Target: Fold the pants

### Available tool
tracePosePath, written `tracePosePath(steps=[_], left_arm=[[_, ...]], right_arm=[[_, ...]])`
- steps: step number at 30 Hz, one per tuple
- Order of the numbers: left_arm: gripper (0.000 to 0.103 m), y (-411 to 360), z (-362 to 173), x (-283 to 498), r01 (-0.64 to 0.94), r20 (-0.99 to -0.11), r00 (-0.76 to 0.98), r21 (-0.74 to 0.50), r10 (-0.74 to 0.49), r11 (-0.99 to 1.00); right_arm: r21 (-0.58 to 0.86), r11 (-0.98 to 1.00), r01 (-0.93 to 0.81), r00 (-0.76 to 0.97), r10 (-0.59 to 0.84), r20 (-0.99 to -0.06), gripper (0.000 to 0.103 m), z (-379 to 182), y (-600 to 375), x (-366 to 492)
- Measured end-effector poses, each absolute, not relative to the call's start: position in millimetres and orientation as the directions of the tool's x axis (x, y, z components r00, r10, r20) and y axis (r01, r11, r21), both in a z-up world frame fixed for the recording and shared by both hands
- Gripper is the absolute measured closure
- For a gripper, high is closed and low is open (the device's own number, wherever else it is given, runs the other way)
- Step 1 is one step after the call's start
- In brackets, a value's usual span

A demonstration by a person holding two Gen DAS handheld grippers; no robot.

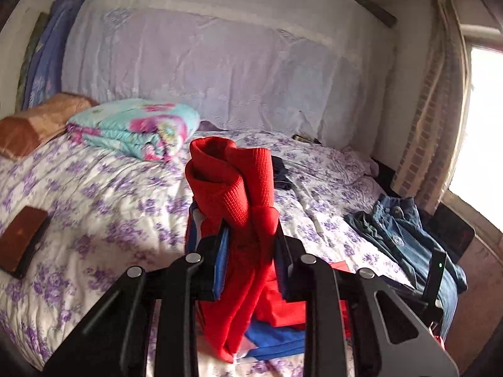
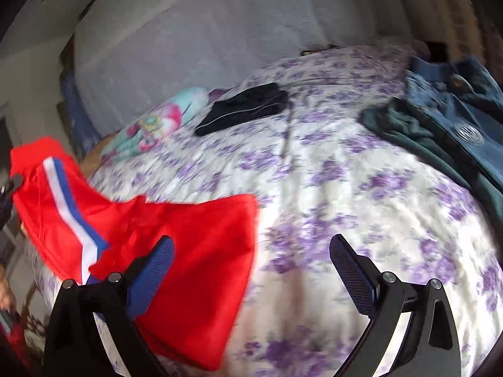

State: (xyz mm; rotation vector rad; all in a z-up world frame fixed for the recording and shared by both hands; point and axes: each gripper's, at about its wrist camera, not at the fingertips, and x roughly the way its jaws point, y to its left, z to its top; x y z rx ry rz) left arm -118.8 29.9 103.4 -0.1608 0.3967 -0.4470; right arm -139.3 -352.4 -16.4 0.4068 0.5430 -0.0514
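— Where are the red pants (image 1: 232,188)?
— Bunched between the pads of the left gripper (image 1: 248,245), nearly closed on the cloth; the ribbed end stands up just ahead of its fingertips, the rest hangs down to the bed (image 1: 103,207).
— And the right gripper (image 2: 251,270)?
— Wide open, nothing in it — the pants' leg, with its white and blue stripe, lies under and ahead of its left finger (image 2: 154,270).
— Anything else?
— Jeans (image 2: 452,119) far ahead to its right, a dark garment (image 2: 245,106) straight ahead.
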Motion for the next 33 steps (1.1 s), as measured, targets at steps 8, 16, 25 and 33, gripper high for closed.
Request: tracePosePath(steps=[8,16,25,33], left_arm=[[0.079,-120.9,59.5,-129.4,0.621,-0.462,0.67,-0.078,-0.581,0.78],[0.011,-136.7,20.4,-152.0,0.665,-0.497,0.623,-0.068,-0.603,0.744],[0.008,-97.0,50.3,-99.6,0.475,-0.517,0.716,-0.131,-0.469,0.87],[0.005,-152.1,-25.7,-130.5,0.469,-0.547,0.787,0.231,-0.284,0.853]], right_arm=[[0.503,0.84,0.201,0.846,0.111,-0.522,0.004,-35.8,-402.4,-144.3],[0.511,0.843,0.168,0.851,0.138,-0.507,0.004,-35.6,-399.7,-143.5],[0.49,0.855,0.17,0.843,0.131,-0.521,0.004,-35.4,-395.0,-142.1],[0.487,0.856,0.173,0.843,0.128,-0.523,0.004,-35.4,-393.8,-141.9]])
